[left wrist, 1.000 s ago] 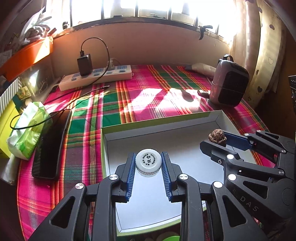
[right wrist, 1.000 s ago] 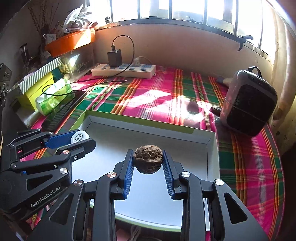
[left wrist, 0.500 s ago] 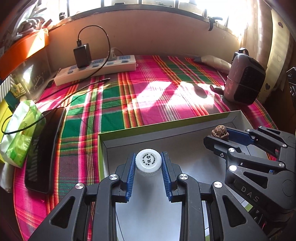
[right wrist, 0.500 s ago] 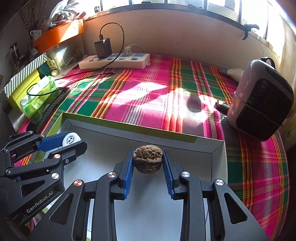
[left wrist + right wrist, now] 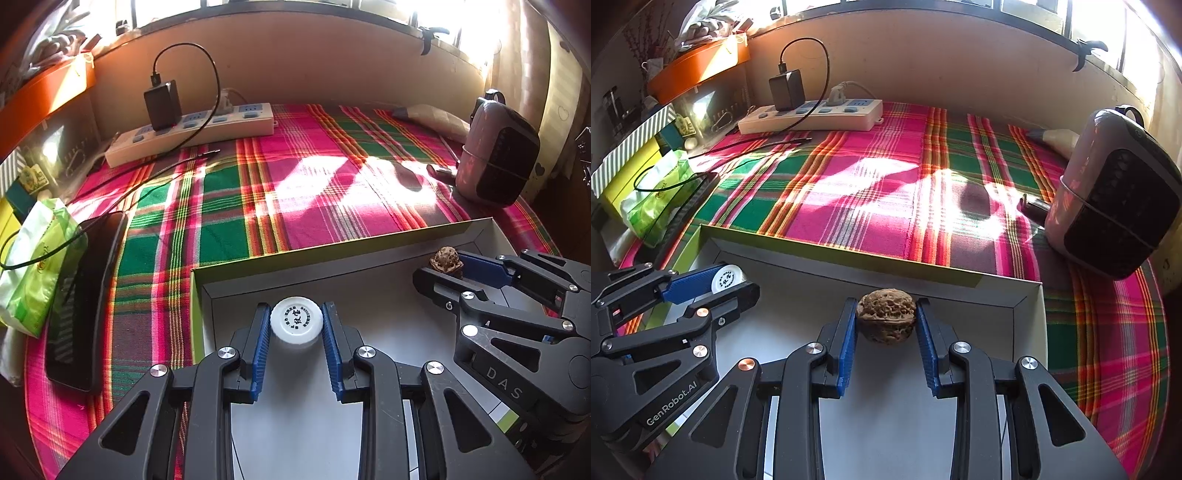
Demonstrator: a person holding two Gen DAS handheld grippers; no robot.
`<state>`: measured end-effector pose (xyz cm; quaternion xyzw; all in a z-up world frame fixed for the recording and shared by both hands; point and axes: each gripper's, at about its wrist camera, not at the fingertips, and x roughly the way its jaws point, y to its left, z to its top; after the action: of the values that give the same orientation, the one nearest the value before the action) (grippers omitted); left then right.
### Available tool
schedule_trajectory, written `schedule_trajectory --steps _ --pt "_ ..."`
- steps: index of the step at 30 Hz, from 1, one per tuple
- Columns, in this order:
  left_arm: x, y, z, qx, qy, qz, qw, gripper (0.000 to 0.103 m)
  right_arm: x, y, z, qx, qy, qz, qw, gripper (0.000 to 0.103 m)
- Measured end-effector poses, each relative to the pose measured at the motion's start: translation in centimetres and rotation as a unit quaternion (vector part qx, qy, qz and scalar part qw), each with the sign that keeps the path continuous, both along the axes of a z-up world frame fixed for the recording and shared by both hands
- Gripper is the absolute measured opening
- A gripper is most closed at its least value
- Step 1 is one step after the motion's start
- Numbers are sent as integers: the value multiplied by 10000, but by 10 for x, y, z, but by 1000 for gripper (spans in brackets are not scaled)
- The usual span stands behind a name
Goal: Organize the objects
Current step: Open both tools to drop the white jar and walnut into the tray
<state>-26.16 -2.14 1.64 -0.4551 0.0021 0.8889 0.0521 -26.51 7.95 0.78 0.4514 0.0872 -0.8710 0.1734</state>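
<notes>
My left gripper (image 5: 295, 325) is shut on a white bottle cap (image 5: 295, 319) with dark print, held over the left part of a shallow grey box lid (image 5: 354, 251) with green outer walls. My right gripper (image 5: 886, 317) is shut on a brown wrinkled walnut (image 5: 886, 315), held over the same box lid (image 5: 849, 258) near its far wall. In the left wrist view the right gripper (image 5: 448, 266) with the walnut (image 5: 446, 257) shows at the right. In the right wrist view the left gripper (image 5: 731, 282) with the cap (image 5: 726, 279) shows at the left.
The box lies on a pink and green plaid cloth (image 5: 295, 184). A white power strip (image 5: 192, 129) with a black charger stands at the back. A black phone (image 5: 85, 291) and a green tissue pack (image 5: 37, 258) lie left. A pink heater (image 5: 1115, 192) stands right.
Both grippers have drawn back toward the near side of the box while holding the cap and the walnut. The far wall of the box now lies closer to the fingertips.
</notes>
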Motion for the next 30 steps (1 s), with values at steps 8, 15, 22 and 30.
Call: schedule_trajectory --steps 8,15,22,30 --pt "0 2 0 -11 -50 -21 10000 26 0 1 -2 -18 -88 -2 10000 32" --pt "5 2 5 -11 9 13 10000 34 3 3 0 -98 -82 -43 9999 46" --pt "15 0 12 1 65 32 10000 34 11 8 5 -90 -15 -116 9999 46" --pt "34 -4 22 94 182 127 9997 35 32 16 18 -260 120 -168 9994 46"
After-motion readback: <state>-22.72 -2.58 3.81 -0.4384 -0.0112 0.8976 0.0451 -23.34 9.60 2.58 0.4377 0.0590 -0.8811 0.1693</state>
